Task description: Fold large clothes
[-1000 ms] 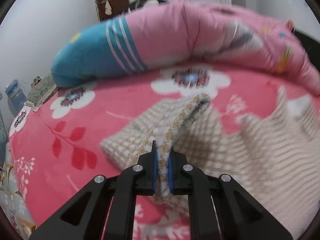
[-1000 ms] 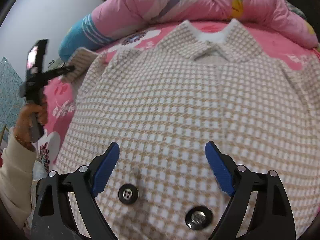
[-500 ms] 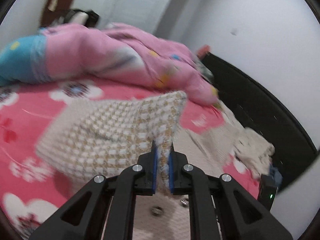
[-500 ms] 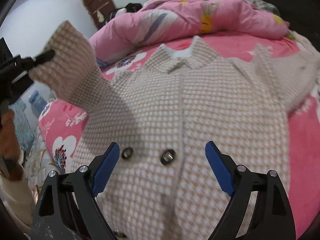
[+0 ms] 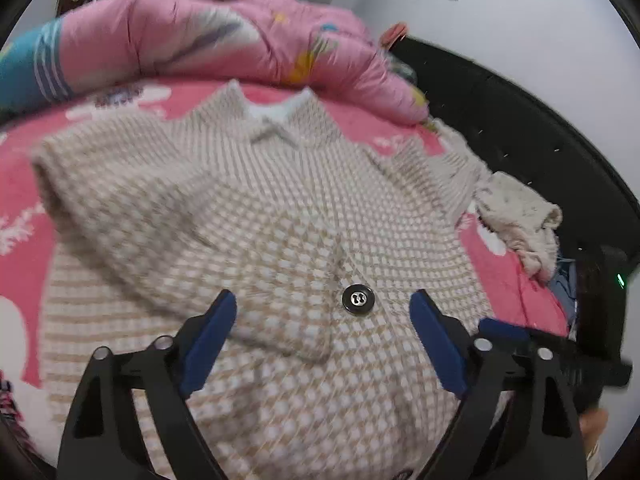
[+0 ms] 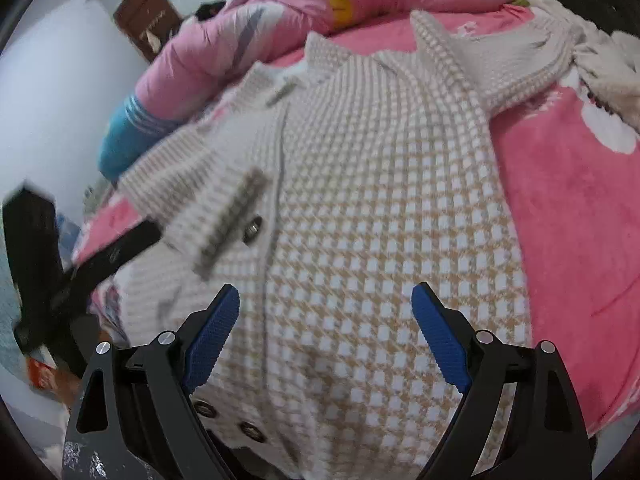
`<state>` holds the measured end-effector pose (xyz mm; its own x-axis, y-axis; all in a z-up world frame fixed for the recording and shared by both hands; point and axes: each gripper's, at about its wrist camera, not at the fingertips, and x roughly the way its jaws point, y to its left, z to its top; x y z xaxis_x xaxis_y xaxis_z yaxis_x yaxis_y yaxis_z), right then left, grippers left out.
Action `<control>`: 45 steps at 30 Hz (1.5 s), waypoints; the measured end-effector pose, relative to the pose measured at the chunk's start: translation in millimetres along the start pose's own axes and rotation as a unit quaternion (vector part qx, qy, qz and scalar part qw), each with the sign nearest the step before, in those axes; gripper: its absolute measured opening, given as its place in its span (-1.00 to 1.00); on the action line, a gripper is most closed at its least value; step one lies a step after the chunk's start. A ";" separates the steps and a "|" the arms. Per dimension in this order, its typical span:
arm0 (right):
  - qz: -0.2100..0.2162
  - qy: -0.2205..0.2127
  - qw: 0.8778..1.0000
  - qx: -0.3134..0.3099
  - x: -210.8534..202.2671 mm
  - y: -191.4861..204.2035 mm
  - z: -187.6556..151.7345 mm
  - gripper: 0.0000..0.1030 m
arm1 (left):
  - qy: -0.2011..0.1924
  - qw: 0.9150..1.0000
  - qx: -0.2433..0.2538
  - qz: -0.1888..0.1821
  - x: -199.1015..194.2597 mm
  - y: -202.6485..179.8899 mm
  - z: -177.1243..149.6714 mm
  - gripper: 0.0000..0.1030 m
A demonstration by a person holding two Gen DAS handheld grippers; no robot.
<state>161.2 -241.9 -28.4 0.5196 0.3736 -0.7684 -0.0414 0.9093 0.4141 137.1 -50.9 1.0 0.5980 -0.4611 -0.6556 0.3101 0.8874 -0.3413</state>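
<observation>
Our left gripper (image 5: 323, 322) has its blue-padded jaws opening wide, with nothing pinched between them; the cloth only lies beneath. Our right gripper (image 6: 325, 322) stands spread as well, clamped on nothing, hovering over the lower front of the same garment.

That garment is a large beige-and-white checked knit cardigan (image 5: 280, 216) with a pointed collar, and we take its dark round metal button (image 5: 357, 299) as our landmark. The cardigan lies front-up on the pink fleece bed cover printed with white flowers (image 5: 20, 184), collar far beyond the button, hem on the near side of it.

Left of the button, the left sleeve (image 5: 160, 232) lies folded in across the chest, its cuff (image 5: 288, 336) resting just below and left of the button. So we judge the first fold as laid down, though it looks loose and blurred, and may want smoothing.

Far right of the button and above it, the right sleeve (image 6: 532, 60) is stretched out over the bed cover toward a crumpled cream fleecy cloth (image 5: 520, 216). We reckon that sleeve remains to be brought in, and after it the body must be folded hem to collar. By our estimate roughly a third is done.

Beyond the collar, well away from the button, lies the bunched pink quilt (image 5: 224, 36).
</observation>
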 end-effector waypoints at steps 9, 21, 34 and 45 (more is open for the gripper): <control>0.136 0.014 0.990 0.045 11.7 26.3 40.5 0.63 | -0.040 0.994 -0.048 0.093 -40.0 76.2 -14.4 0.82; 0.162 0.128 0.969 0.139 113.0 59.0 44.9 0.00 | 0.017 0.974 -0.080 0.211 5.9 136.2 -32.0 0.82; 0.082 0.065 0.994 0.013 99.0 116.6 75.4 -0.89 | 0.004 0.976 -0.067 0.207 9.9 141.3 -38.3 0.82; -0.011 -0.104 0.994 -0.037 -11.9 77.6 163.8 -0.89 | 0.011 0.975 -0.066 0.214 9.2 139.4 -25.2 0.82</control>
<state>291.6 -205.9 92.8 0.6864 0.3135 -0.6562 -0.0855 0.9308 0.3554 167.2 68.6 -69.5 0.6354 -0.0507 -0.7705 -0.0631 0.9911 -0.1173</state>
